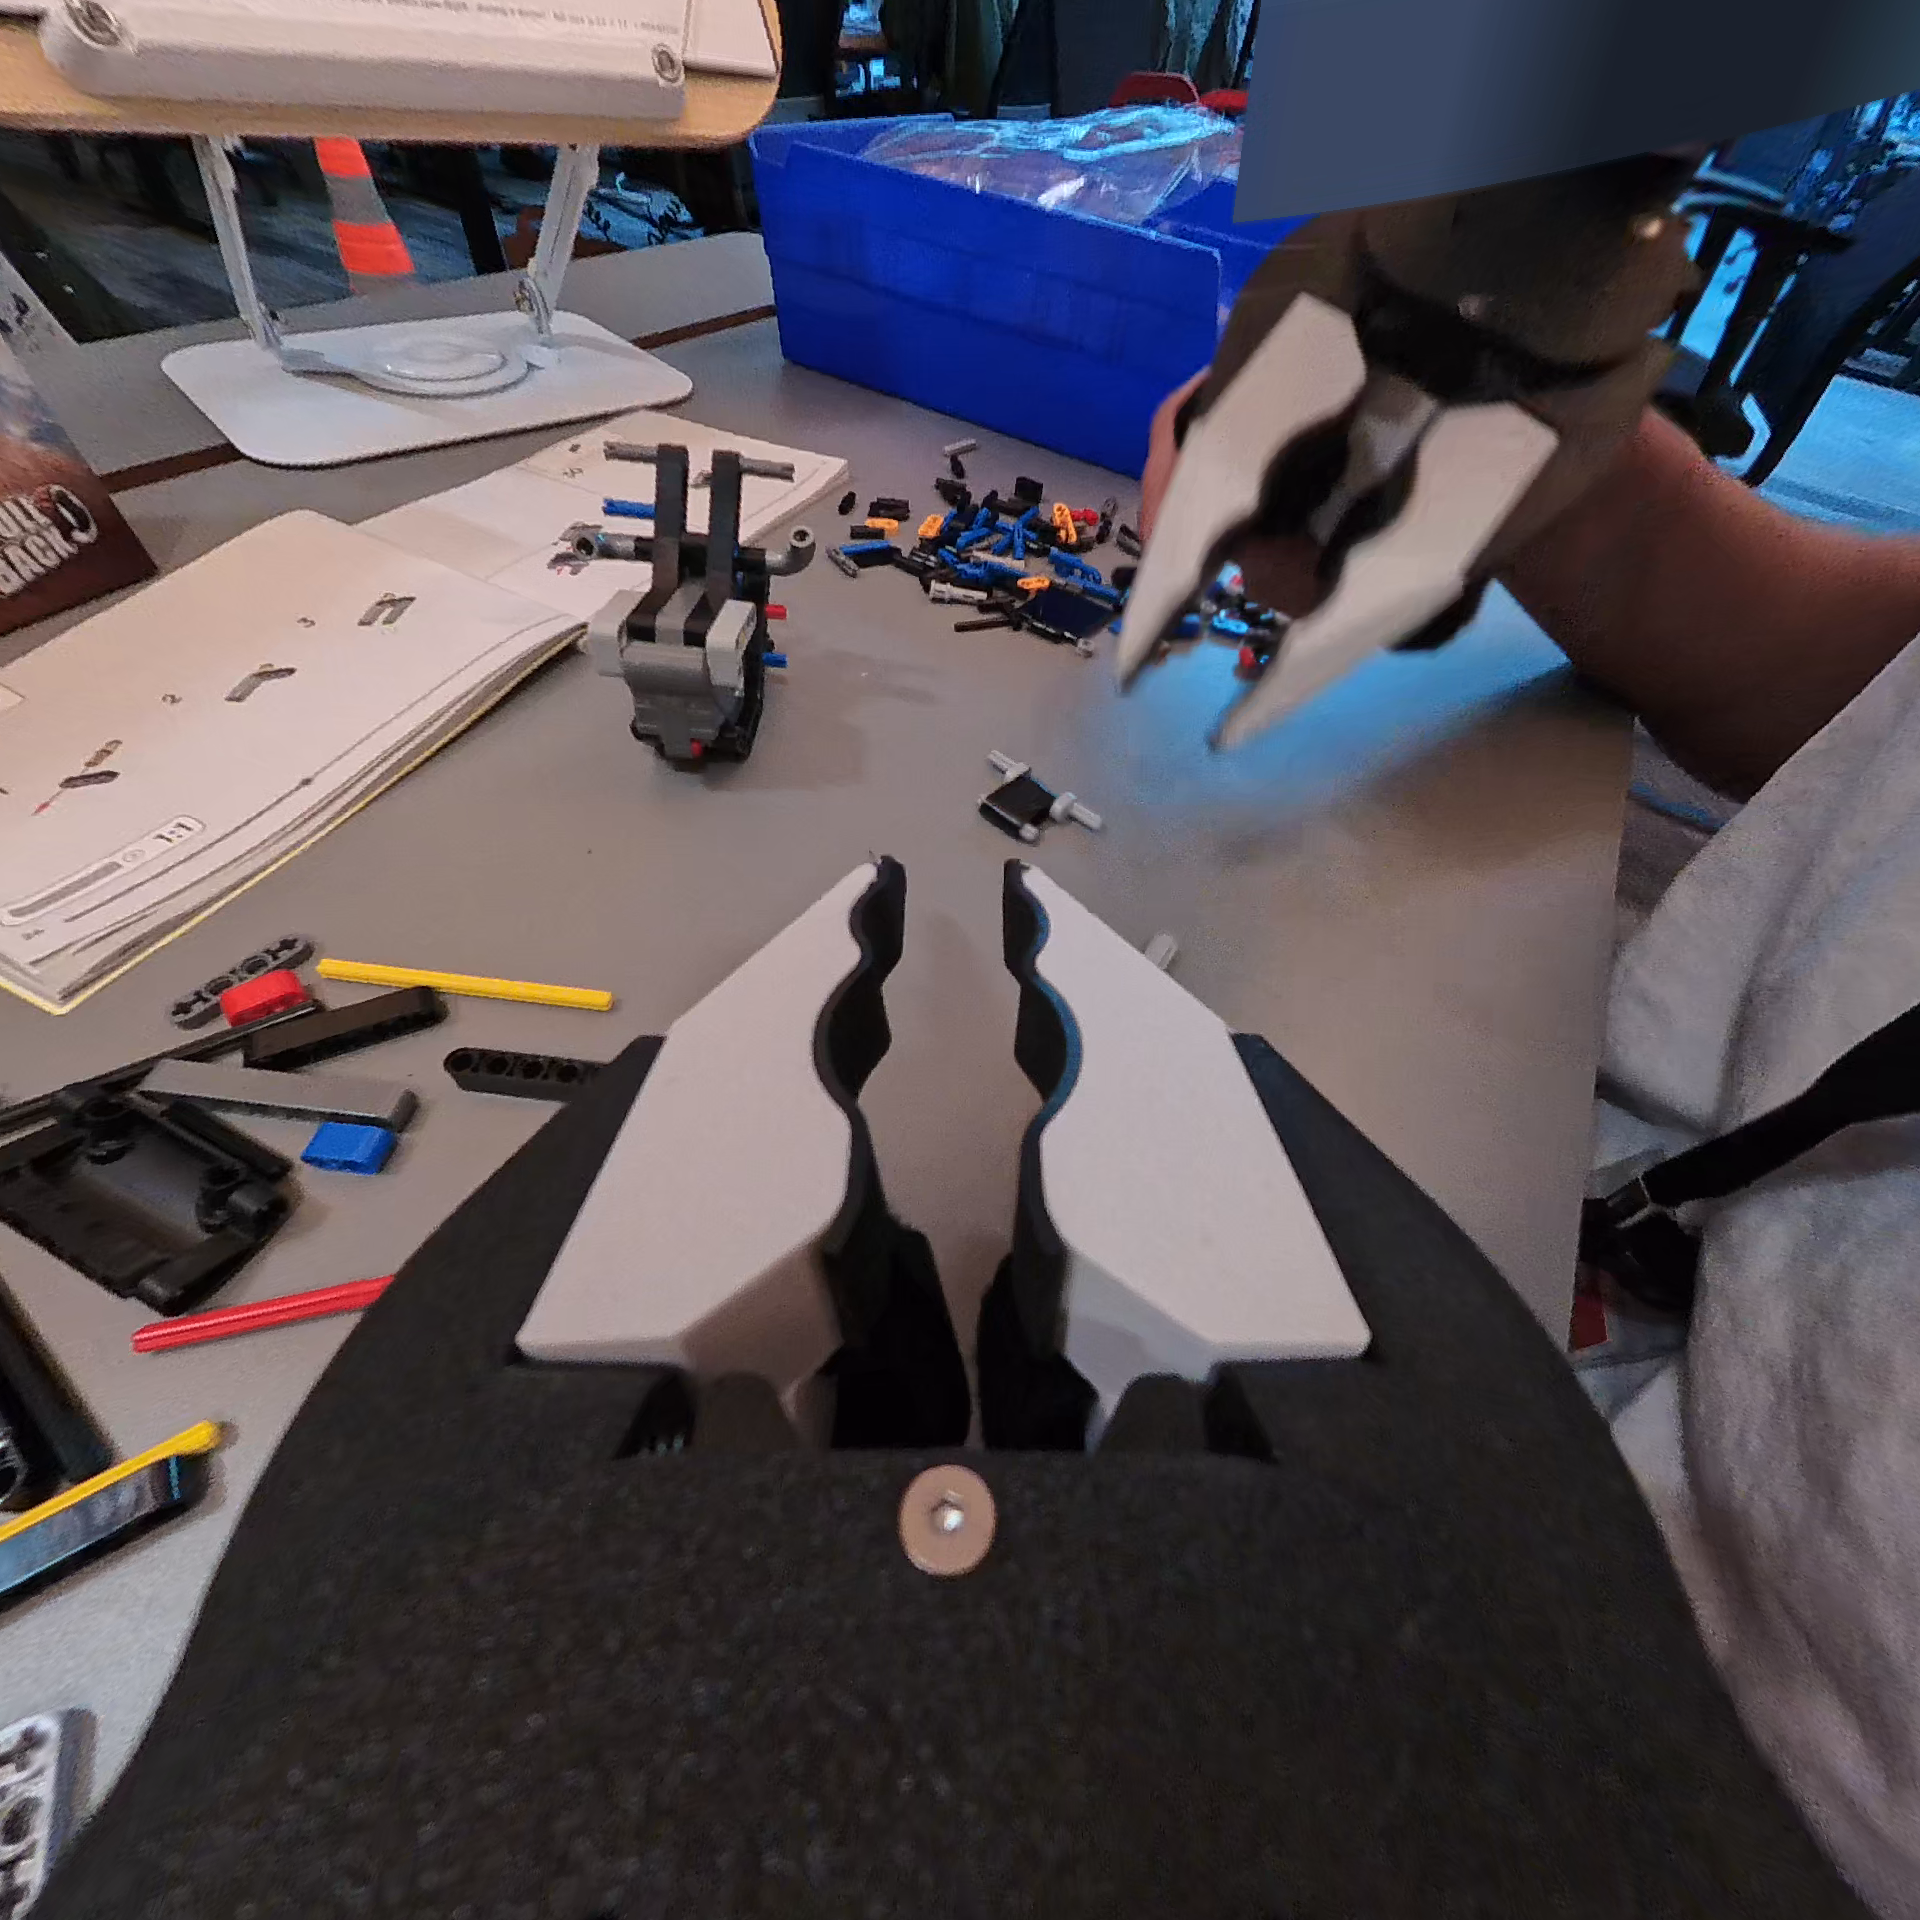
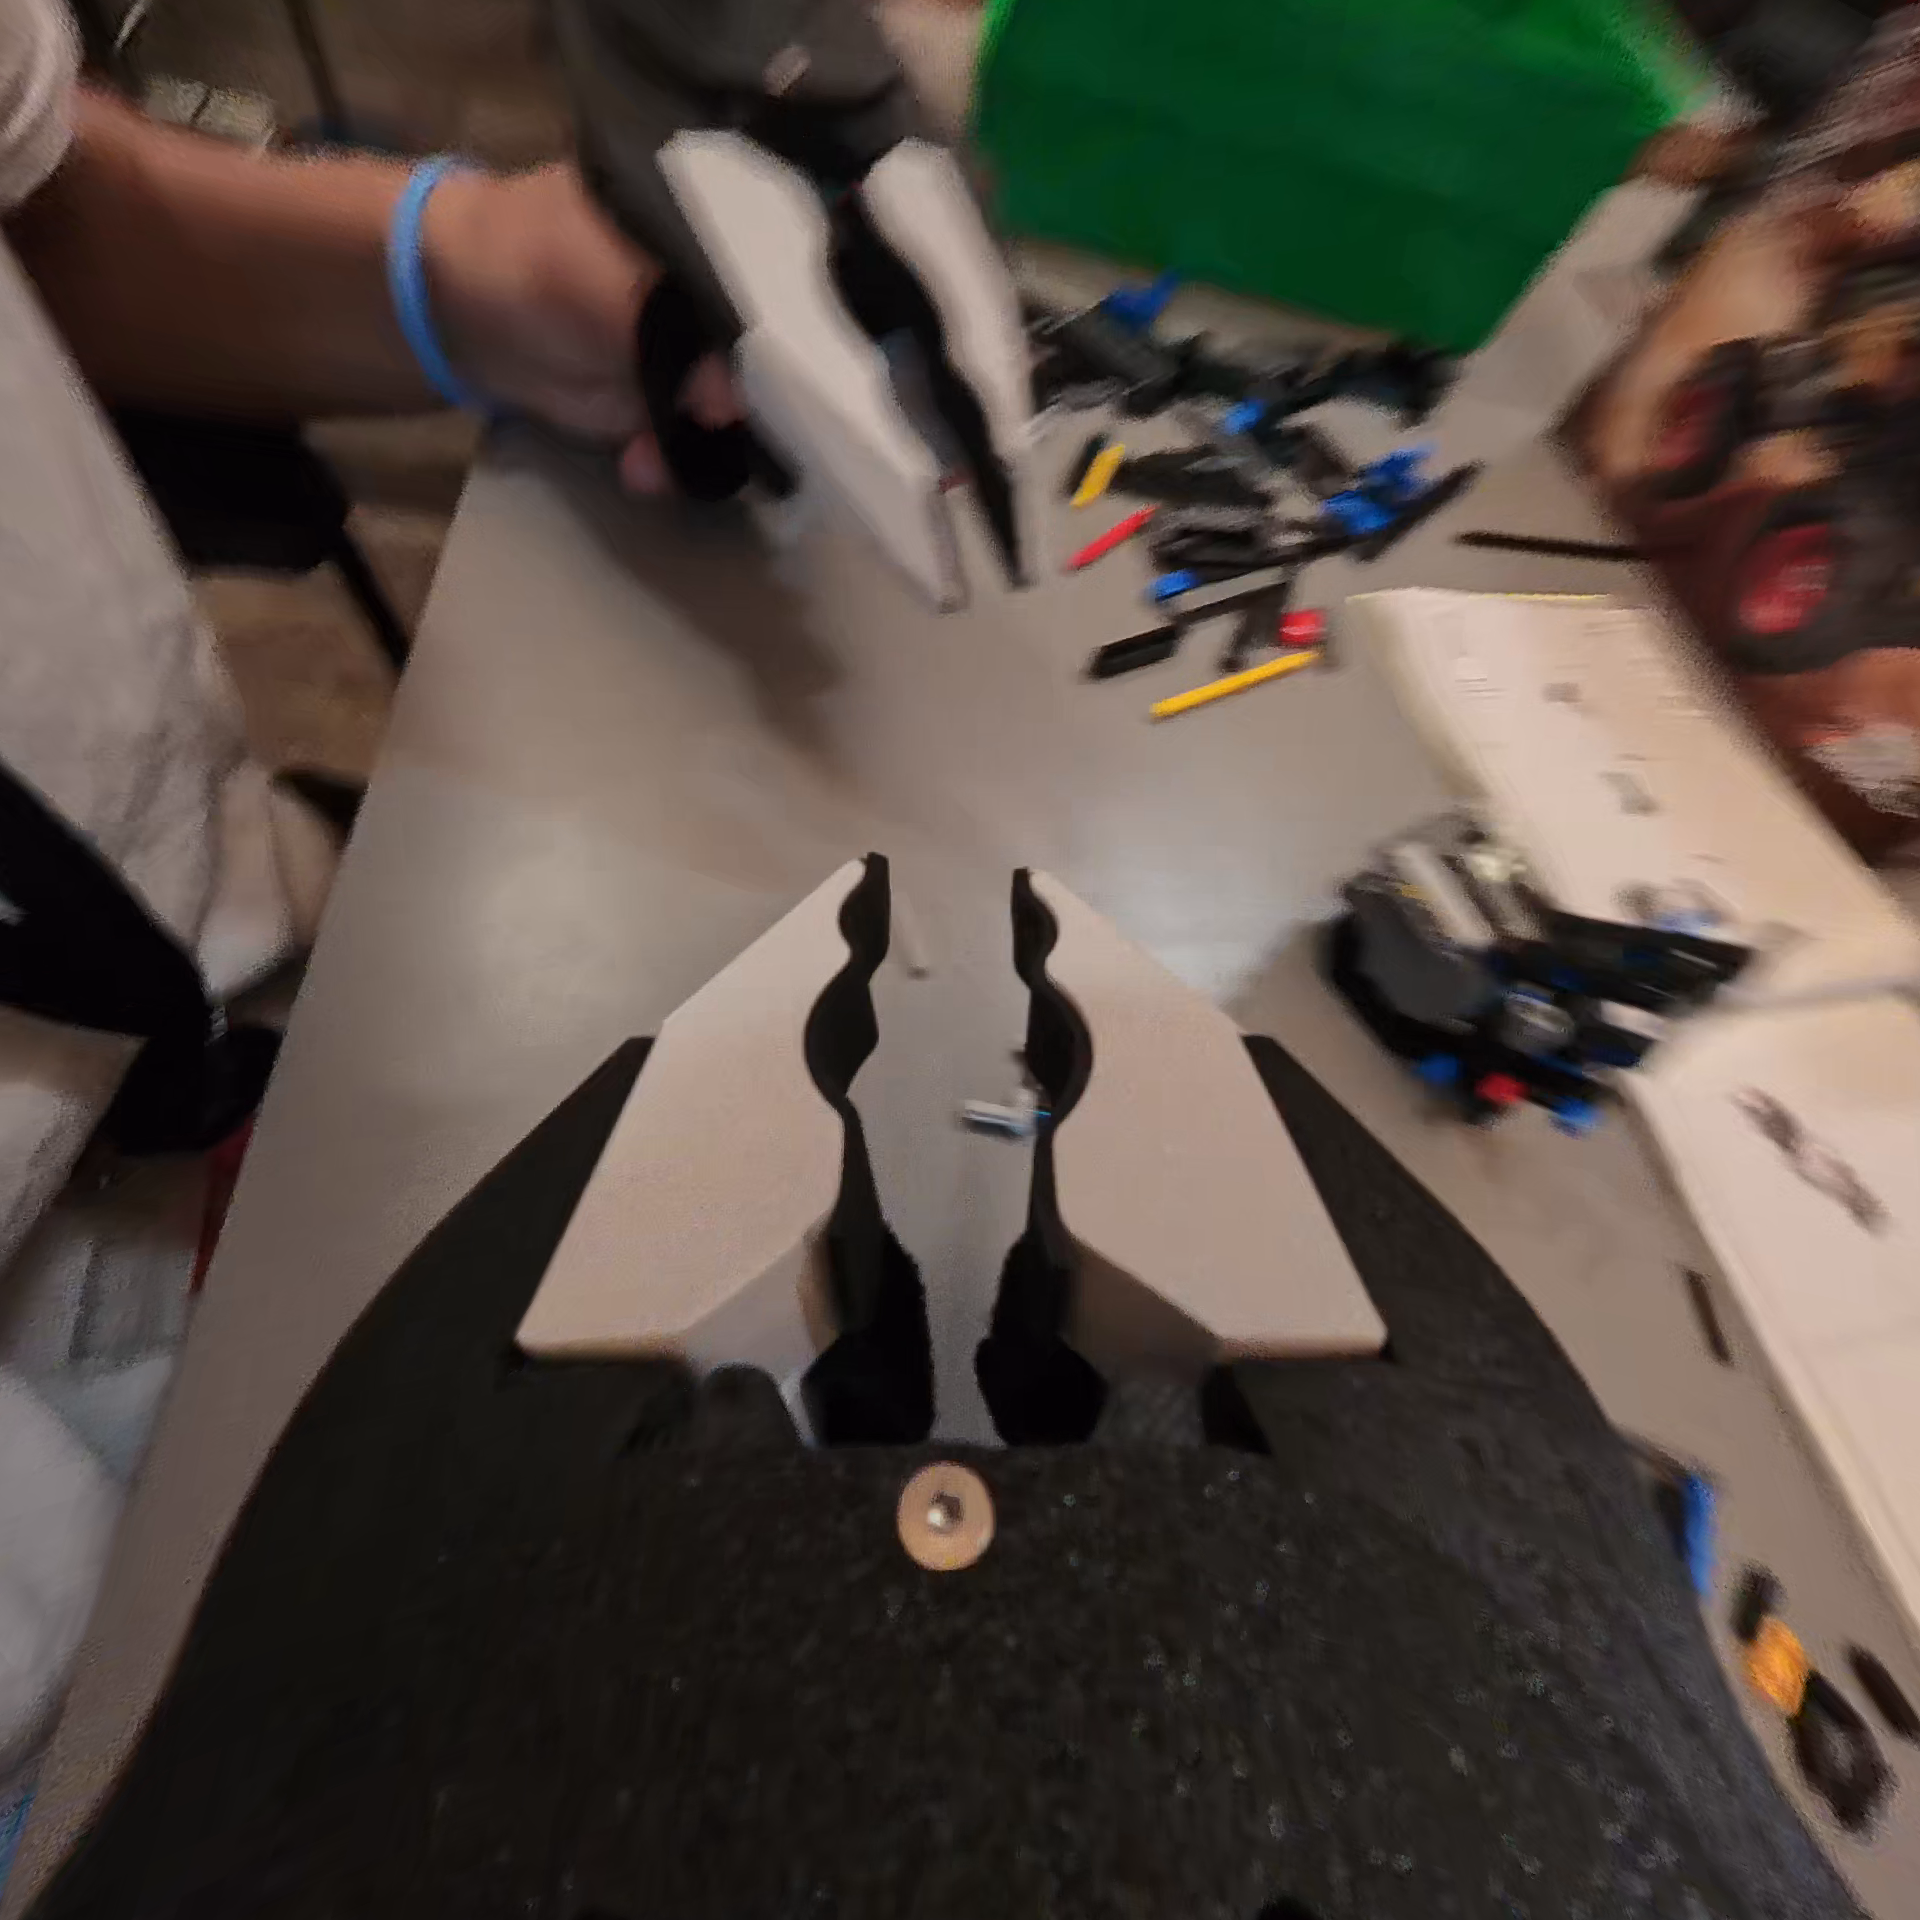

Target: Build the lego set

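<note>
Both tongs are released and grasp nothing: left tongs point(image 1: 951, 883) hover over bare surface point(image 1: 623, 862), right tongs point(image 1: 1174, 707) above the small black axle piece point(image 1: 1034, 805). The half-built model point(image 1: 691, 634) stands mid-surface beside the open instruction booklet point(image 1: 260, 717), probably kept within reach for fitting.

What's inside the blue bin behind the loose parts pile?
The blue bin holds crumpled clear plastic bags that rise above its rim. Whatever lies in or under the bags is hidden by its front wall, and a blurred patch covers its right end.
</note>
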The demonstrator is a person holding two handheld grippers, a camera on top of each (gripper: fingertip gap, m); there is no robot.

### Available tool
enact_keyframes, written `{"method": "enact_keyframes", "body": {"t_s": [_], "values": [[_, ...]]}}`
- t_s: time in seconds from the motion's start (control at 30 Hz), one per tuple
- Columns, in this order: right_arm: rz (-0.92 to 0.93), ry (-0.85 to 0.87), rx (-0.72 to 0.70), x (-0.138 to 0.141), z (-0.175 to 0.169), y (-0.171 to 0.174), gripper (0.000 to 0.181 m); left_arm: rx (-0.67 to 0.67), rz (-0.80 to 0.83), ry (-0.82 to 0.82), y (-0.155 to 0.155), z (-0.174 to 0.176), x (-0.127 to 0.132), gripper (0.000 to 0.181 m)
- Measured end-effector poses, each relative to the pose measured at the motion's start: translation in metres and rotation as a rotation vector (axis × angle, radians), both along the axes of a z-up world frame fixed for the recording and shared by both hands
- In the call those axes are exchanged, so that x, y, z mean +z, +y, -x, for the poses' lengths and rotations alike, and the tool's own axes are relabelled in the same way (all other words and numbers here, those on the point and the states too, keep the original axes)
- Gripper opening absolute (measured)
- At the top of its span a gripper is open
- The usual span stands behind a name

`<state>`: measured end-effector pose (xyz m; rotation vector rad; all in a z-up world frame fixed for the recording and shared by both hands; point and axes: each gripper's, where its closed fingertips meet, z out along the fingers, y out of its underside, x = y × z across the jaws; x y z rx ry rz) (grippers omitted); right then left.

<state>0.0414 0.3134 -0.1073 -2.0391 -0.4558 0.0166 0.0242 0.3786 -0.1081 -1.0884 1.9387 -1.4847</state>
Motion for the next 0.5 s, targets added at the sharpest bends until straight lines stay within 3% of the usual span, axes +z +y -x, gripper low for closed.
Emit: {"method": "enact_keyframes", "body": {"t_s": [0.03,0.17,0.27,0.5], "values": [[-0.063,0.032,-0.062,0.015,-0.016,-0.004,0.022,0.007,0.009,-0.021,0.001,0.001,0.003,0.017],[-0.291,0.277,-0.287,0.063,-0.066,-0.034,0.031,0.117,0.079,-0.076,0.02,0.002,0.016,0.015],[-0.365,0.325,-0.391,0.06,-0.083,-0.059,0.034,0.215,0.102,-0.043,0.035,0.005,0.014,0.015],[-0.403,0.283,-0.505,0.037,-0.08,-0.093,0.032,0.398,0.036,-0.011,0.06,0.037,0.005,0.015]]}}
